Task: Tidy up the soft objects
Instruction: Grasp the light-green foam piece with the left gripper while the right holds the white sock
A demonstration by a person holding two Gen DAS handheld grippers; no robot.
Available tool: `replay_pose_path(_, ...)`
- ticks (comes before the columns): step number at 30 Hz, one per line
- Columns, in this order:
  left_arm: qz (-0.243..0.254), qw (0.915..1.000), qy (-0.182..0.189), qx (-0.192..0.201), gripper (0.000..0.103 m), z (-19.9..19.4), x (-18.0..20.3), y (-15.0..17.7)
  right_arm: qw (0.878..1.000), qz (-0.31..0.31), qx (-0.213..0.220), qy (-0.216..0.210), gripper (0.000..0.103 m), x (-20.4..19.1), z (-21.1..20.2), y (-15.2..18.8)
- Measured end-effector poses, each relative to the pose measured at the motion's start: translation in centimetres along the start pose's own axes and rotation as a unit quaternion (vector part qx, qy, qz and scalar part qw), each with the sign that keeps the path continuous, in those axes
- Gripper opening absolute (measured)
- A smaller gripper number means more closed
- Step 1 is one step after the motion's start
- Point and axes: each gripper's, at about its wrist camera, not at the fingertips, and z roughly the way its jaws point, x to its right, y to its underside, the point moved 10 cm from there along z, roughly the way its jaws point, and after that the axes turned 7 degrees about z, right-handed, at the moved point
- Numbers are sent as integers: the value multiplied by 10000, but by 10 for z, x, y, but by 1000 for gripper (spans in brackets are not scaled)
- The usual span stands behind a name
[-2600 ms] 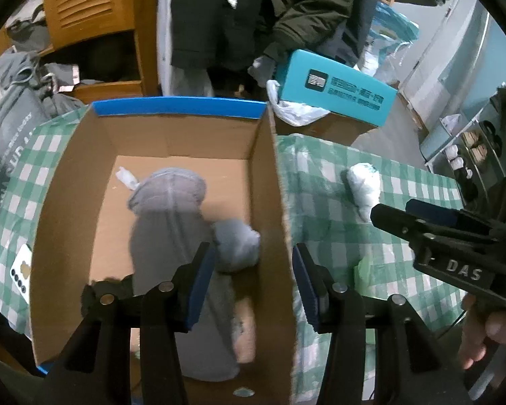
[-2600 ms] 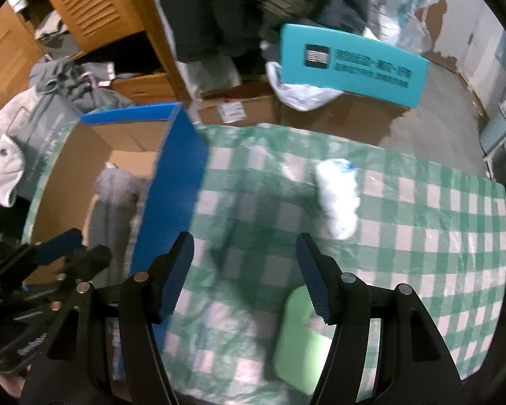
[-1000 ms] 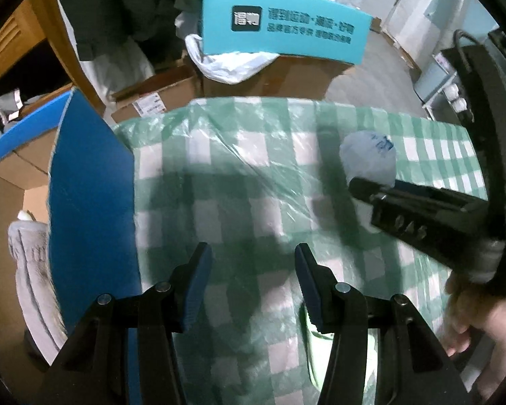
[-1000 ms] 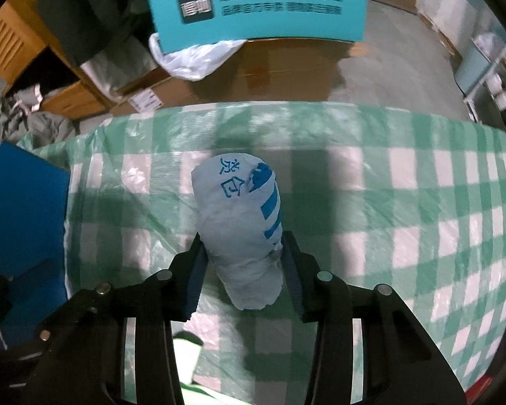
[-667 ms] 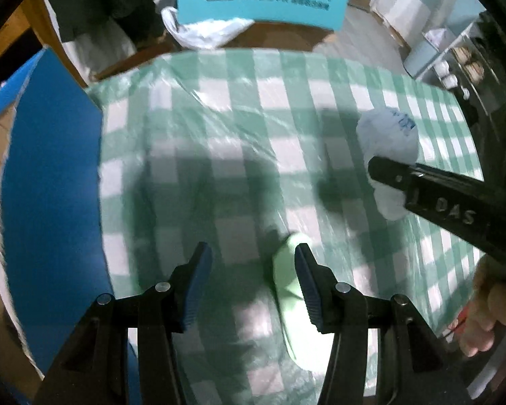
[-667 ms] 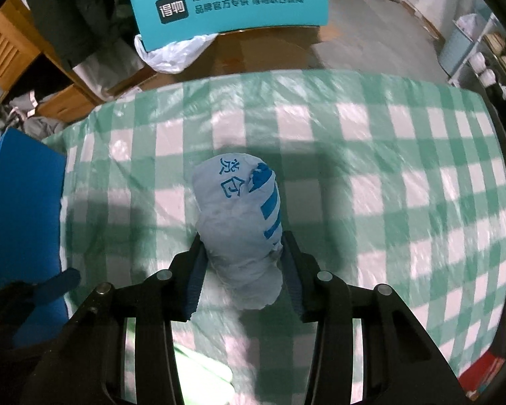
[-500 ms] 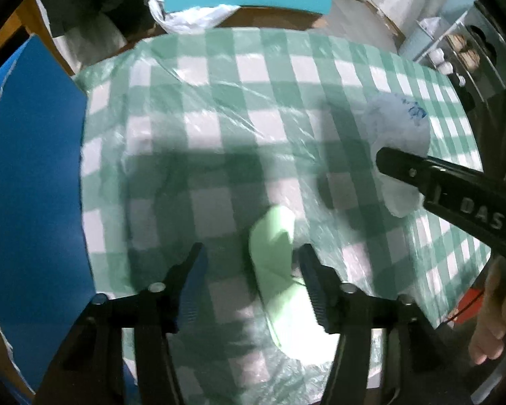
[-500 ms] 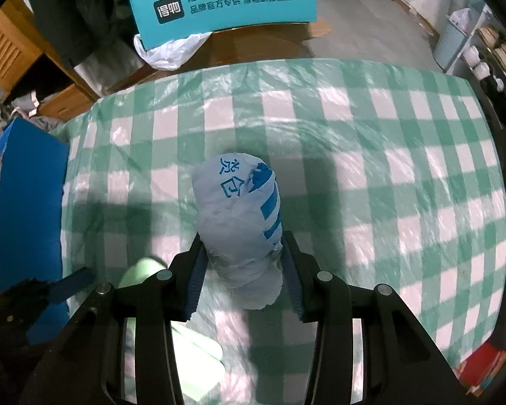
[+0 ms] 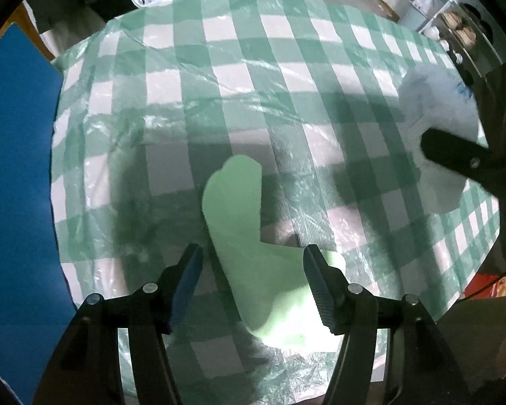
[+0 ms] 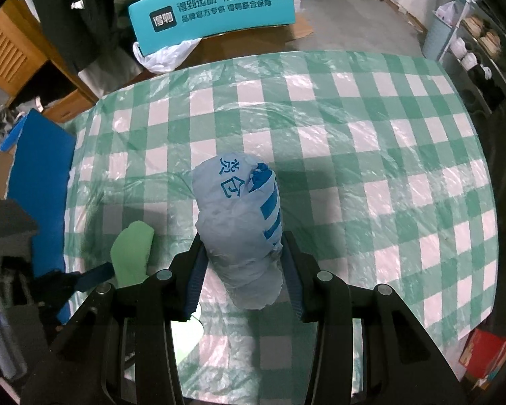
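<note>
Item one: right gripper (image 10: pixel 243 263), jaws pressed against both sides of white plastic bundle (image 10: pixel 237 216) with blue print, centre of right wrist view; whether lifted off green checked tablecloth (image 10: pixel 371 141) cannot be told. Same bundle visible at right edge of left wrist view.

Item two: left gripper (image 9: pixel 253 283), jaws spread wide, holding nothing, straddling light green sock (image 9: pixel 249 243) lying flat in lower centre of left wrist view; pads apart from fabric on both sides.

Item three: blue box flap (image 9: pixel 17 168), left edge of frame.

Step in hand, judged: pickup of two soft pieces. Next move: lower, close on sock, carry both toward box.
</note>
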Motion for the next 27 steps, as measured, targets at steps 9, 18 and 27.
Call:
replay_pose_path(9, 439, 9986, -227, 182, 63, 7, 19, 3, 10000, 45, 33, -54, 41, 4, -5, 2)
replay_pose_path(18, 788, 9958, -353, 288, 11, 12, 47, 22, 9999, 62, 48, -81, 41, 3, -7, 3)
replay_pose_path(27, 681, 9962, -71, 546, 6, -19, 39, 18, 9999, 1, 103, -117, 41, -2, -14, 4)
